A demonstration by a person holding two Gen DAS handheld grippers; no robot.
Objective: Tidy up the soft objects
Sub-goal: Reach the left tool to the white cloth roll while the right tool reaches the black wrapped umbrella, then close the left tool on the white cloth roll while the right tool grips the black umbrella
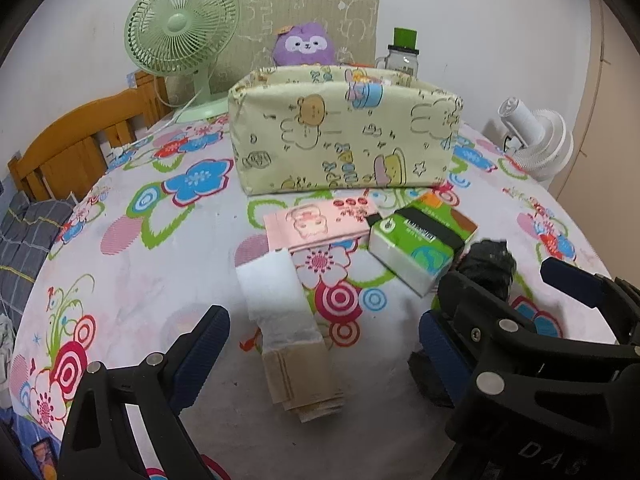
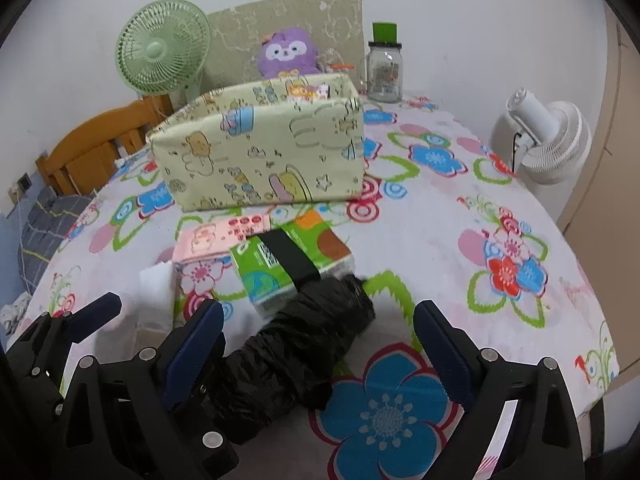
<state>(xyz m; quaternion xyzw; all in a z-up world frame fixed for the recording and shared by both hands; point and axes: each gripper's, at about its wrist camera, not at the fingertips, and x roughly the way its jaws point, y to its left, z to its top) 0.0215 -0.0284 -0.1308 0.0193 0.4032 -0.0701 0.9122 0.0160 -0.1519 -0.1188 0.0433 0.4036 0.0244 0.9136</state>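
Note:
A yellow-green cartoon-print fabric bin (image 1: 344,136) (image 2: 260,156) stands open at the table's middle back. In front of it lie a pink tissue pack (image 1: 316,224) (image 2: 216,240), a green tissue pack (image 1: 420,248) (image 2: 288,256), a white-and-tan folded cloth (image 1: 288,320) and a black bundled bag (image 2: 304,356) (image 1: 486,268). My left gripper (image 1: 320,348) is open, straddling the cloth. My right gripper (image 2: 320,344) is open around the black bag; it also shows in the left wrist view (image 1: 492,284). A purple plush (image 1: 304,46) (image 2: 286,54) sits behind the bin.
A green desk fan (image 1: 180,32) (image 2: 160,52) stands back left, a glass jar with green lid (image 1: 402,56) (image 2: 384,68) back right, a white fan (image 1: 536,136) (image 2: 548,140) at the right edge. A wooden bed frame (image 1: 76,144) lies left of the floral-clothed table (image 2: 460,240).

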